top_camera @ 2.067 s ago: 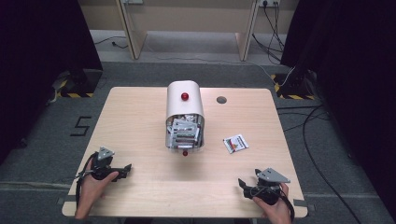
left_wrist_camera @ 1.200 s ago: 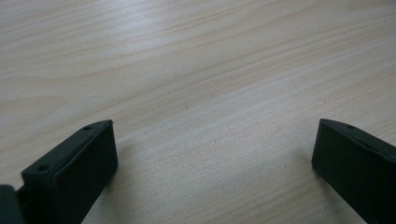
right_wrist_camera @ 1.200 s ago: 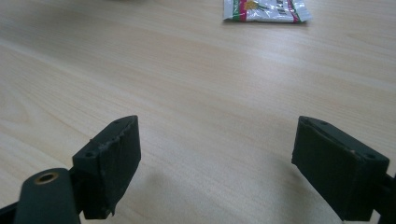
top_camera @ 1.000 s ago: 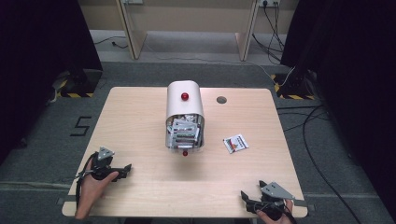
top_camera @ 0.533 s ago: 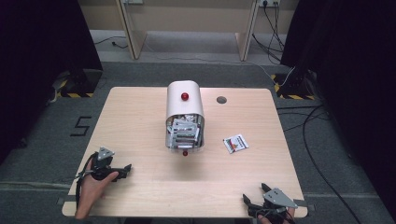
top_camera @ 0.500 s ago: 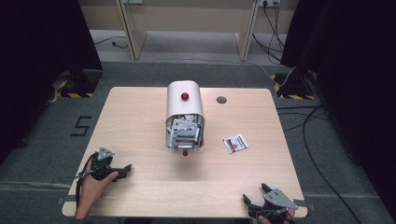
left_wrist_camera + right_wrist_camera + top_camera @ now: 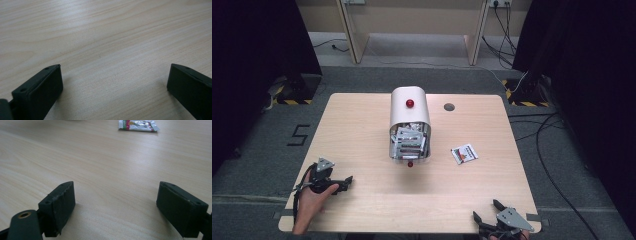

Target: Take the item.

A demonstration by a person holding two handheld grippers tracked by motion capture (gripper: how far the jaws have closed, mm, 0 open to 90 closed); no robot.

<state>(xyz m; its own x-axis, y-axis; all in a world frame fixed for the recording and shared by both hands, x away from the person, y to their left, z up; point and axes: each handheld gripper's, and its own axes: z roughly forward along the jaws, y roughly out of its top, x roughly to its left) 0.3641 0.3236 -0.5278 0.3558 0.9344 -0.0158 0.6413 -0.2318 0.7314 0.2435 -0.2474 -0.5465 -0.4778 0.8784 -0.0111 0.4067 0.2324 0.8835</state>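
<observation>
A white bin (image 7: 410, 112) with a red knob lies on its side mid-table, its open mouth toward me and stuffed with several packets (image 7: 409, 142). A small red knob (image 7: 410, 164) lies just in front of the mouth. One loose packet (image 7: 464, 154) (image 7: 138, 125) lies to the bin's right. My left gripper (image 7: 346, 182) (image 7: 115, 75) rests near the front left corner, open over bare wood. At the front right edge, my right gripper (image 7: 485, 210) (image 7: 116, 195) is open and points toward the loose packet, far short of it.
The wooden table (image 7: 362, 125) has a round cable hole (image 7: 449, 106) behind the bin on the right. Cables (image 7: 547, 145) trail on the floor to the right of the table.
My right gripper has drawn back toward the table's near edge, partly leaving the high view. The left gripper, bin and packet have stayed put.
</observation>
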